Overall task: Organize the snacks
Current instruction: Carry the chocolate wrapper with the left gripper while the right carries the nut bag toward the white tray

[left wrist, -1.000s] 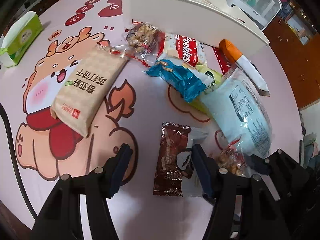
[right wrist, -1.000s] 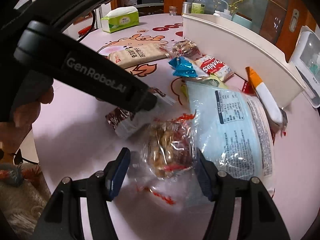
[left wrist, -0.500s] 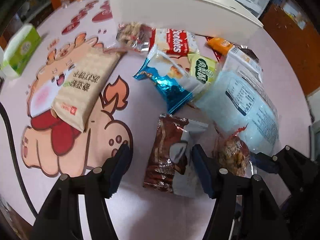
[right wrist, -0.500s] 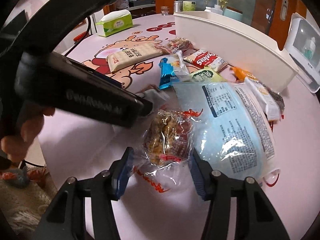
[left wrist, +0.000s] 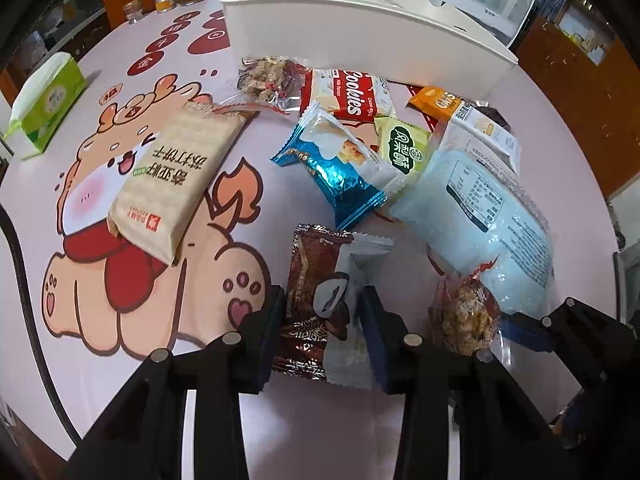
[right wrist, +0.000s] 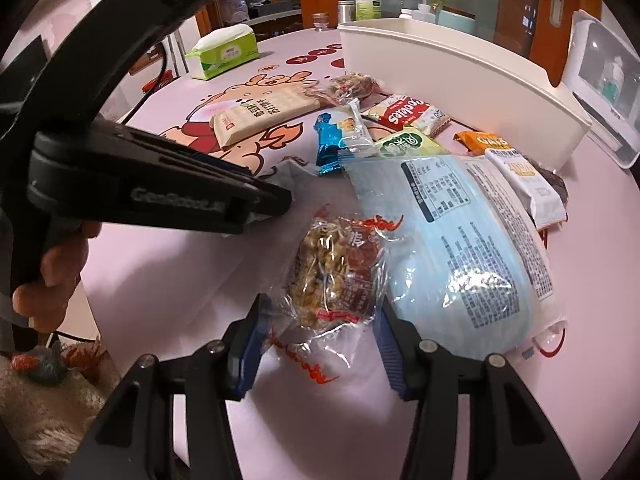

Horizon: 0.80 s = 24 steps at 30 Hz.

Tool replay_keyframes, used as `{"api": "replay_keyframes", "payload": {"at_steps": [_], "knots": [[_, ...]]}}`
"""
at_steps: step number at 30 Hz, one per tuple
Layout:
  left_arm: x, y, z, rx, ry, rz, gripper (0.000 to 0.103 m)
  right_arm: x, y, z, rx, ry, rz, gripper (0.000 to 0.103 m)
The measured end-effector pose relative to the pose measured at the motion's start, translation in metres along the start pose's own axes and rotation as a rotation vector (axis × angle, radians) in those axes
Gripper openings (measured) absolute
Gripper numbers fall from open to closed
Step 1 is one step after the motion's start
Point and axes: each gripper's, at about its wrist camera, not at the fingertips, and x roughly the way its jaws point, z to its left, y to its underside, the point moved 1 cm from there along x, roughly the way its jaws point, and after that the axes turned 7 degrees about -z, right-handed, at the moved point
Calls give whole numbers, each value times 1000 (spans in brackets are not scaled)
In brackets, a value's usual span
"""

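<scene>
Snacks lie on a pink cartoon tablecloth before a white bin (left wrist: 360, 28). My left gripper (left wrist: 322, 338) has its jaws against both sides of a brown and silver wrapper (left wrist: 320, 300). My right gripper (right wrist: 320, 344) has its jaws around a clear nut-brittle pack (right wrist: 336, 276), seen also in the left wrist view (left wrist: 466, 320). A big pale blue bag (right wrist: 460, 248) lies right of it. The white bin shows in the right wrist view too (right wrist: 460, 68).
A beige cracker pack (left wrist: 176, 180), a blue-foil snack (left wrist: 340, 164), a red cookie pack (left wrist: 348, 96), a green packet (left wrist: 402, 148) and an orange packet (left wrist: 436, 104) lie between me and the bin. A green tissue box (left wrist: 44, 104) stands far left. Bottles (right wrist: 368, 4) stand behind.
Both grippers moved forward and their jaws narrowed: the left onto the brown wrapper, the right around the nut-brittle pack.
</scene>
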Motion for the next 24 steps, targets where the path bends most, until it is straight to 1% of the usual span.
{"api": "replay_keyframes", "payload": {"at_steps": [4,8,11,13,16,19,24], "knots": [[-16,1,7,5,-14,-43,36,-3,-1,0,26,-2,6,49],[-47,-4,17,1,-29,-106,36,-12,-6,-1,49,-3,-5,47],[-68,-10,25,-4,-32,-149,36,-23,-15,0,59,-4,-19,46],[-83,-15,29,1,-45,-179,36,-33,-24,1,49,11,-38,46],[-109,-32,34,16,-71,-226,36,-55,-45,0,44,31,-86,46],[-133,-52,38,34,-77,-259,36,-81,-71,-6,36,65,-142,46],[-186,-102,39,96,-127,-363,36,-133,-124,-20,30,114,-247,46]]}}
